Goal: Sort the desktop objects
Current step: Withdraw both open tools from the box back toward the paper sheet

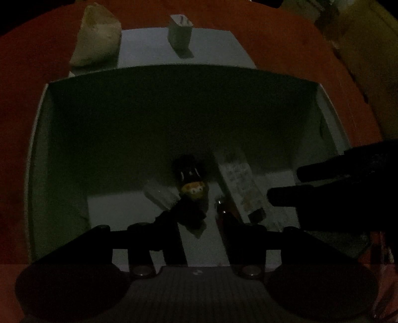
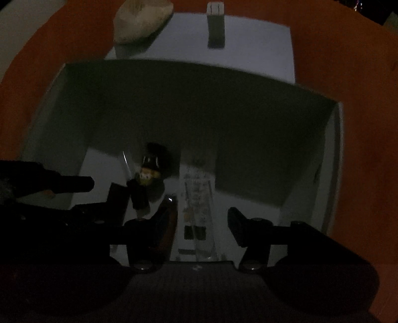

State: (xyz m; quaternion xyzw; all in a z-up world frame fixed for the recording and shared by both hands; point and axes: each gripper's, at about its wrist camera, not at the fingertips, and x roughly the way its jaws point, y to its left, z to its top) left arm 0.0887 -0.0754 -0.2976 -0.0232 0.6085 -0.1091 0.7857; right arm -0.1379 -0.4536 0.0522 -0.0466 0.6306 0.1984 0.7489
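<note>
Both cameras look steeply down into a white open-topped box [image 1: 39, 139] [image 2: 333, 149] standing on an orange-red surface [image 1: 24, 74] [image 2: 348, 62]; the pictures are very dark.

On the left, outside the box beyond its far wall, lies a pale crumpled lump [image 1: 95, 37] [image 2: 141, 21] at the corner of the box's flat white flap [image 1: 211, 47] [image 2: 261, 49]. Just right of it a small white rectangular block [image 1: 180, 32] [image 2: 216, 27] stands upright on the flap.

Inside the box, on the floor, the left gripper [image 1: 202, 218] hangs with its jaws parted and nothing pressed between the pads. Beyond its left finger lies a small figurine [image 1: 192, 183] [image 2: 148, 174], yellowish face and a dark cap, its long axis running roughly from near to far with the cap end towards the far wall. A thin clear piece [image 1: 159, 192] lies just left of it; what it is cannot be told.

To the right lies a long white printed tube [image 1: 241, 183] [image 2: 199, 198], a dark band near its close end. In the left view it slants, far end leaning left; in the right view it runs nearly straight away from the camera.

The right gripper [image 2: 202, 223] straddles the tube's near end, jaws released, pads clear of it
</note>
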